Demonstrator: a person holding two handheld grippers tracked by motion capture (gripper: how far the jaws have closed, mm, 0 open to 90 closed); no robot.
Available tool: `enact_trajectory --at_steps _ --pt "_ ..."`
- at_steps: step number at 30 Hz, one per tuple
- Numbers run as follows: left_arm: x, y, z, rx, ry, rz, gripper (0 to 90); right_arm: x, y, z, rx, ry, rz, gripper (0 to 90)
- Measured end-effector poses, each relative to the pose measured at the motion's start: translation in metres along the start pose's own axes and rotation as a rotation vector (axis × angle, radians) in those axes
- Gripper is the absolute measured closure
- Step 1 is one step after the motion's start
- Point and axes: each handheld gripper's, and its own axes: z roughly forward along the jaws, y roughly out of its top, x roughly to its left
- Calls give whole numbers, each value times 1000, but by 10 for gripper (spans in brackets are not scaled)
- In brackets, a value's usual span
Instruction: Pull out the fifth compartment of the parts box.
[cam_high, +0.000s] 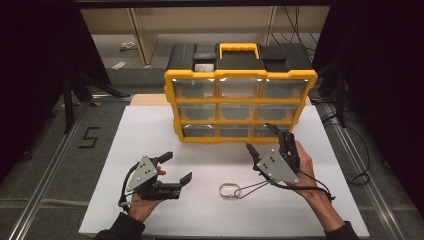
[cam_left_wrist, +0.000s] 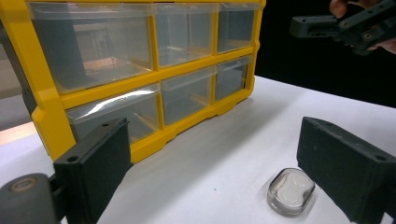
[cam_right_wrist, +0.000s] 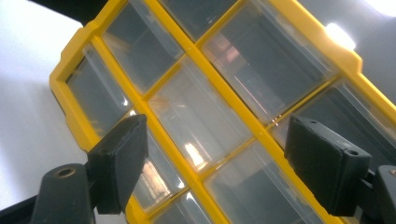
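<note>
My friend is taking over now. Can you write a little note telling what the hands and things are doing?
Left gripper: open, holding nothing, above the white table.
Right gripper: open, holding nothing, raised in front of the yellow drawer cabinet, facing its drawers.
Small clear case: lies on the table between the hands, untouched.
Done: nothing visible; all drawers look closed.
Left: probably open a drawer and put the case inside.

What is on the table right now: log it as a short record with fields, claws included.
surface: white table top
cabinet: yellow plastic drawer cabinet with nine clear drawers, upright at the far side, all drawers shut
small item: small clear oval plastic case, lying flat near the front edge
left claw: open, empty, above the table
right claw: open, empty, facing the cabinet's bottom row
</note>
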Motion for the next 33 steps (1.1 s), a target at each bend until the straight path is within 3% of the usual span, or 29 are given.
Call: enact_trajectory --at_steps 3,15,18,25,29,33 --pt "0 0 0 -1 0 -2 94 3 0 8 13 -5 -51 226" --pt "0 0 0 -1 -1 -1 95 7 4 27 26 -46 -135 251" --pt "0 0 0 -2 -2 -4 95 8 5 36 32 -73 -197 262" --pt "0 0 0 4 -2 2 95 6 5 49 56 -103 -246 281" --pt "1 -1 0 7 -1 2 95 6 6 56 66 -127 -313 287" --pt "1 -1 0 7 2 4 96 5 6 61 71 -134 -339 287"
